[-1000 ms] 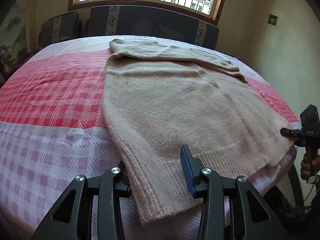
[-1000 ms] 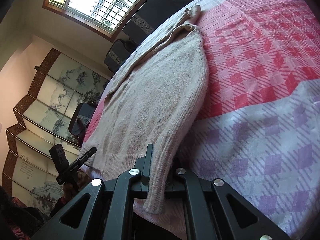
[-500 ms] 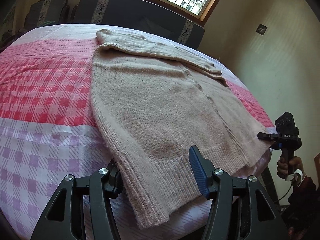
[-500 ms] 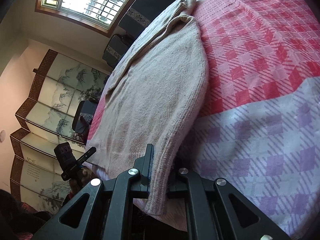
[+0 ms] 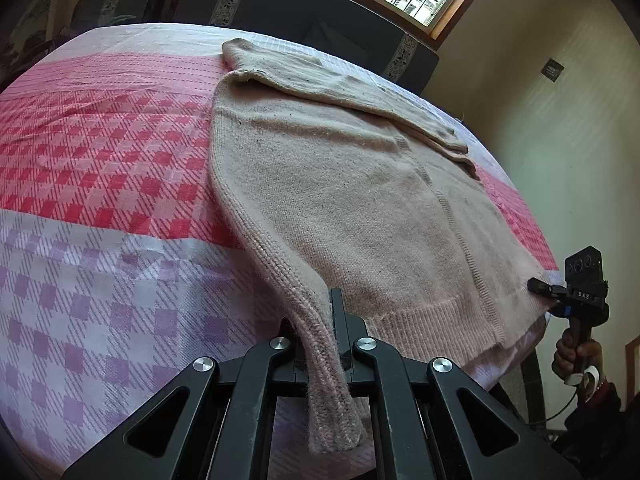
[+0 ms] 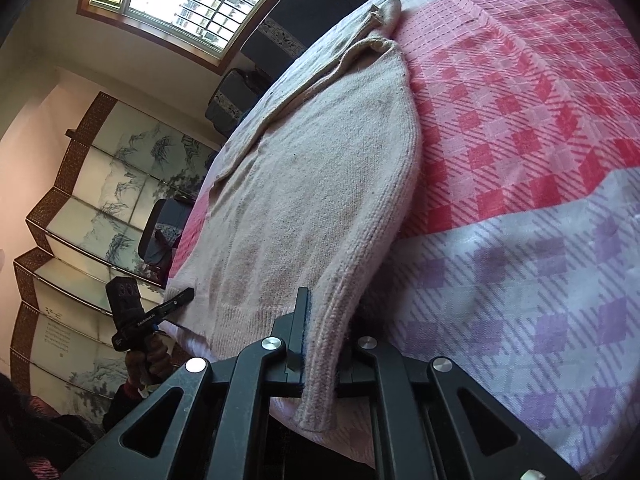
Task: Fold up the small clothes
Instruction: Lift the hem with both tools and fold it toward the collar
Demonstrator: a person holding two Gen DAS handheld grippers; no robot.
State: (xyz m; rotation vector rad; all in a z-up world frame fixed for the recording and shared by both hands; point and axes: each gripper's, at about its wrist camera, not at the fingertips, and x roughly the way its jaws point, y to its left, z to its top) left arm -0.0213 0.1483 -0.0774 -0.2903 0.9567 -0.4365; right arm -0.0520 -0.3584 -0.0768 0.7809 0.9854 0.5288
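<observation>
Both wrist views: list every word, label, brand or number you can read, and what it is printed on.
"DAS" on the body of the right gripper, seen from the left wrist view.
White lettering on the left gripper in the right wrist view: too small to read.
Dark writing on the lower panels of the folding screen: too small to read.
Dark wall plate: no legible text.
Sweater and checked bedsheet: no text.
</observation>
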